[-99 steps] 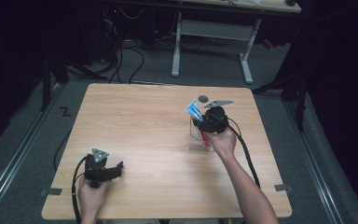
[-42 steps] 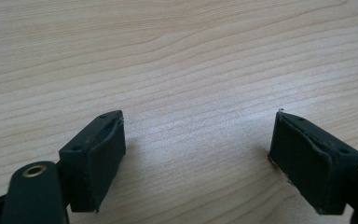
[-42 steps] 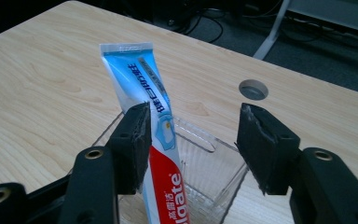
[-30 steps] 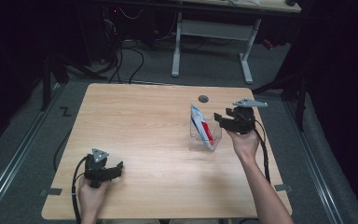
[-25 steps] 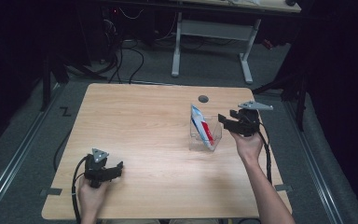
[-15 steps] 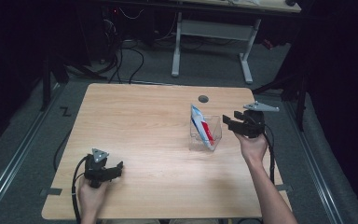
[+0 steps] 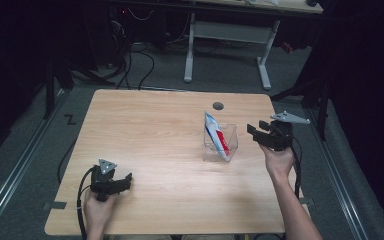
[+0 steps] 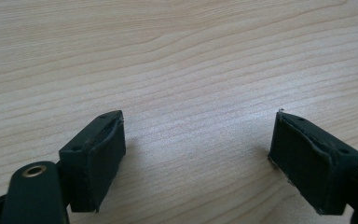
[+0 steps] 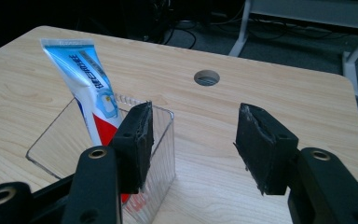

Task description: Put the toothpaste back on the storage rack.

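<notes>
Right of the table's centre, toward its right edge, a clear plastic box [image 7: 221, 143] stands on the wooden table [image 7: 145, 135] with a toothpaste tube [image 7: 216, 135] leaning inside it, crimped end up and tilted toward the far left, cap end down in the box. Tube is white/blue with a red band low down; in the right gripper view [image 9: 91, 88] its lower part sits behind the box wall [image 9: 161, 140]. Right gripper [image 7: 256, 133] is held just beside the box on its right-edge side, apart from it, jaws spread wide with nothing between them, pointing left across the table; grey three-cornered plate [image 7: 290, 118] on top, cable [image 7: 298, 165] trailing back along the forearm. Right hand [image 7: 278, 159] grips it from below. Right gripper view also shows a round hole [image 9: 207, 77] in the table beyond the box, near the far edge. Left gripper [image 7: 125, 181] sits near the near-left corner, low on the table, held by the left hand [image 7: 98, 210], well apart from the box. Left gripper view: jaws wide apart, only bare wood grain [image 8: 186, 84] between them, pads [image 8: 95, 161] close over the surface; contact with the table can't be told.
</notes>
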Motion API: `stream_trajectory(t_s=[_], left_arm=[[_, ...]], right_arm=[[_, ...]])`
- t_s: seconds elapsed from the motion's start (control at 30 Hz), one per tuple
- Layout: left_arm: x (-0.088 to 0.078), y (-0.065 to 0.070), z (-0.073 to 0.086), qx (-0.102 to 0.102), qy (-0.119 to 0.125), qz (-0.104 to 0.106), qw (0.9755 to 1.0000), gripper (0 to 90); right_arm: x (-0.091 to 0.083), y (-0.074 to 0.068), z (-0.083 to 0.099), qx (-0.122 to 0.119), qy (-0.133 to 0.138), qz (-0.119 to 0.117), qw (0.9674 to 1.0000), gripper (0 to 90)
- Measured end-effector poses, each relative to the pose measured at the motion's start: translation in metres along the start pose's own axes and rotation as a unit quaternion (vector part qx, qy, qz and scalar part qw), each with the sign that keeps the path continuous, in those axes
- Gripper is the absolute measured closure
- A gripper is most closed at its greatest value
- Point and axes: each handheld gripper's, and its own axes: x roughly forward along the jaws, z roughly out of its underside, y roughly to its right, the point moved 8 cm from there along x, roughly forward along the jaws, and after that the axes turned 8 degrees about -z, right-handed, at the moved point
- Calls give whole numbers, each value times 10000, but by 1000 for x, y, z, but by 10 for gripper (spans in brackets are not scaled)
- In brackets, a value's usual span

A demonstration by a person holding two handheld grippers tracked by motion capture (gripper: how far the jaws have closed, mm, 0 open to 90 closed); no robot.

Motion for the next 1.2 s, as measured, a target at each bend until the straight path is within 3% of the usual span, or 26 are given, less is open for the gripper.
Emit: stream_trajectory(t_s=[1.2], left_arm=[[0,0,0,-3,-2,-2,10000,182]], right_arm=[[-28,25,32,360,-9,191,9992,463]])
